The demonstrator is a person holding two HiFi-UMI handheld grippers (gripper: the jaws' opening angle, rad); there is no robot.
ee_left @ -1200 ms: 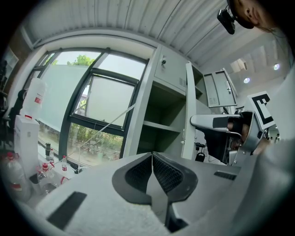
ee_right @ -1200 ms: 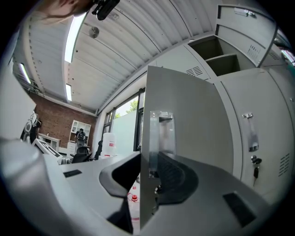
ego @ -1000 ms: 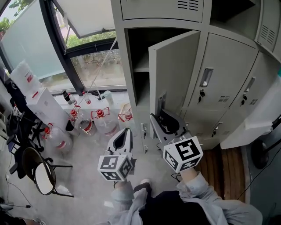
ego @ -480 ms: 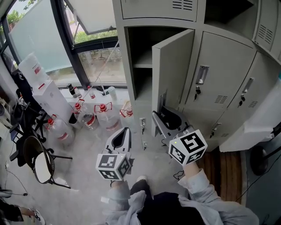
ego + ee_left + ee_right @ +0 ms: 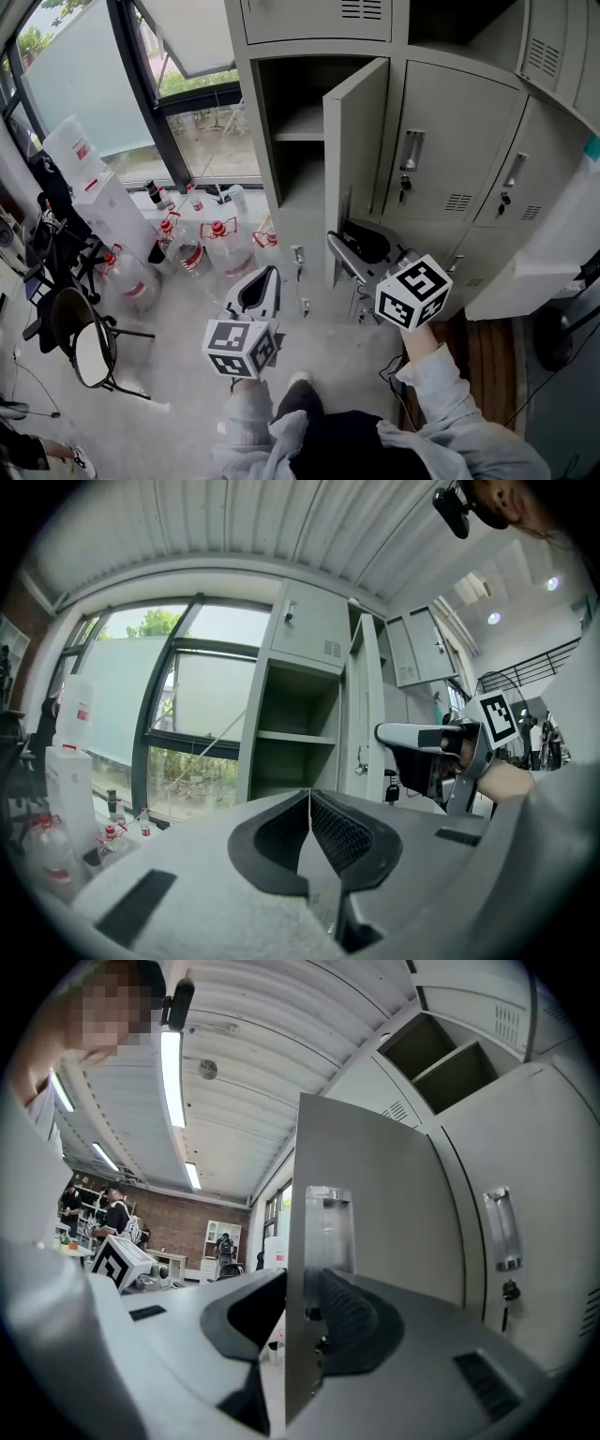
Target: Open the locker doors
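Right gripper [image 5: 339, 242] was clamped on the free edge of the half-open locker door [image 5: 356, 155]; left gripper [image 5: 268, 275] hung closed and empty nearby.

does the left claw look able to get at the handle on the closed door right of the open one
Probably not directly. The open door, gripped at its edge by the right claw, stands between the left claw and that handle; it would have to go around.

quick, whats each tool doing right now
left tool: closed, holding nothing
right tool: closed on the edge of the locker door
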